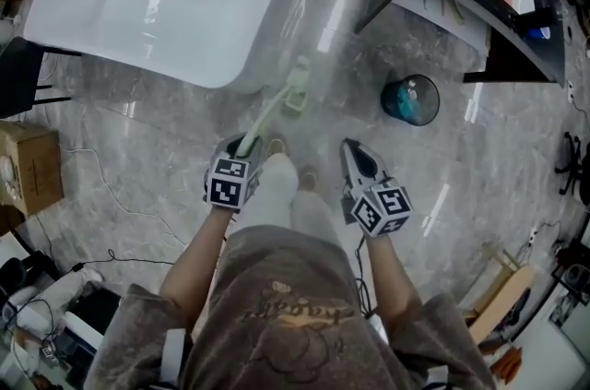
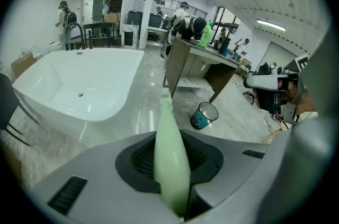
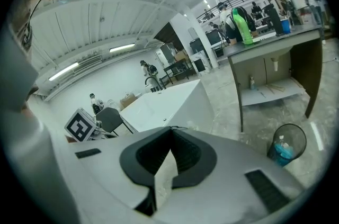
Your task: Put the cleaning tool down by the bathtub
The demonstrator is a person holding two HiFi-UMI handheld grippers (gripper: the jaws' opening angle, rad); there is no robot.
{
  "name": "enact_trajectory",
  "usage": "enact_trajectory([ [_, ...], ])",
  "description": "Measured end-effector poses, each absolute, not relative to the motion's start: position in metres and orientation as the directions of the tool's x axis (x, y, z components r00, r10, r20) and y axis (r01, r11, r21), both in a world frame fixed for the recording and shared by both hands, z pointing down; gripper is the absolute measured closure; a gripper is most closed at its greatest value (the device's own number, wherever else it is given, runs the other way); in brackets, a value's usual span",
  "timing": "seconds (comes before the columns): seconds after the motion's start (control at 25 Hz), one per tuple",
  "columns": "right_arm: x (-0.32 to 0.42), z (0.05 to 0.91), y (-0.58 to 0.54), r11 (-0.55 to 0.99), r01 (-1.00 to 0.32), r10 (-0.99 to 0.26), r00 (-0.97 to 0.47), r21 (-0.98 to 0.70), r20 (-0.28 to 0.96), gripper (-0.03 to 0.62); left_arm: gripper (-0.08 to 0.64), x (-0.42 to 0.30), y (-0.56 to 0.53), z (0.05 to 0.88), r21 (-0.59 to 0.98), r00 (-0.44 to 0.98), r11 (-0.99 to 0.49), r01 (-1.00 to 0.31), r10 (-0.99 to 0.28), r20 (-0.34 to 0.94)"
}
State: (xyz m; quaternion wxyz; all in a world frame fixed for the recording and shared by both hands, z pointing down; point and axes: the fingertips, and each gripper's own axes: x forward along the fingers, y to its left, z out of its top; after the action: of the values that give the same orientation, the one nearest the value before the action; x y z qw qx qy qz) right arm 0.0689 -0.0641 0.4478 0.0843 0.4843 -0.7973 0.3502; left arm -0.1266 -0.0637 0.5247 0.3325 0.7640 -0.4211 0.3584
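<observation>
While clamped by its handle in left gripper (image 1: pixel 245 145): pale green cleaning tool (image 1: pixel 275 109), head near bathtub (image 1: pixel 138 19). Right gripper (image 1: pixel 354 154): jaws together, empty.

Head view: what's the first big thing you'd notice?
The big white bathtub fills the top left, on the shiny grey floor. Just below it, the left gripper holds a pale green cleaning tool, its head toward the tub. A bin with something blue inside stands to the right.
</observation>
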Motion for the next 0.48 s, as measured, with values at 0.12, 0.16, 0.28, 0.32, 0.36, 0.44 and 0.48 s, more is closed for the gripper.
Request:
enact_trajectory([
  [0.12,0.066,0.463,-0.069,0.278,-0.834,-0.716,-0.511,-0.477,0.476,0.594,0.483,-0.130,-0.071,0.543,0.196,0.377,-0.428,-0.882,-0.394,0.838],
  [0.16,0.066,0.469,-0.071,0.275,-0.835,-0.718,-0.508,-0.477,0.476,0.594,0.483,-0.130,-0.074,0.549,0.192,0.375,-0.430,-0.882,-0.395,0.839],
  [0.28,0.064,0.484,-0.075,0.264,-0.840,-0.723,-0.498,-0.474,0.479,0.594,0.483,-0.133,-0.078,0.570,0.188,0.372,-0.432,-0.882,-0.392,0.841],
  [0.32,0.063,0.490,-0.075,0.259,-0.841,-0.725,-0.495,-0.476,0.480,0.594,0.483,-0.133,-0.077,0.577,0.192,0.369,-0.429,-0.883,-0.381,0.848],
  [0.36,0.062,0.496,-0.076,0.253,-0.841,-0.726,-0.492,-0.478,0.480,0.594,0.483,-0.134,-0.076,0.584,0.195,0.366,-0.425,-0.884,-0.370,0.854],
  [0.44,0.061,0.508,-0.078,0.241,-0.841,-0.731,-0.485,-0.484,0.479,0.594,0.483,-0.135,-0.077,0.599,0.196,0.361,-0.421,-0.886,-0.360,0.860],
  [0.48,0.061,0.514,-0.079,0.234,-0.842,-0.733,-0.481,-0.486,0.481,0.594,0.483,-0.134,-0.077,0.606,0.196,0.359,-0.421,-0.886,-0.353,0.864],
])
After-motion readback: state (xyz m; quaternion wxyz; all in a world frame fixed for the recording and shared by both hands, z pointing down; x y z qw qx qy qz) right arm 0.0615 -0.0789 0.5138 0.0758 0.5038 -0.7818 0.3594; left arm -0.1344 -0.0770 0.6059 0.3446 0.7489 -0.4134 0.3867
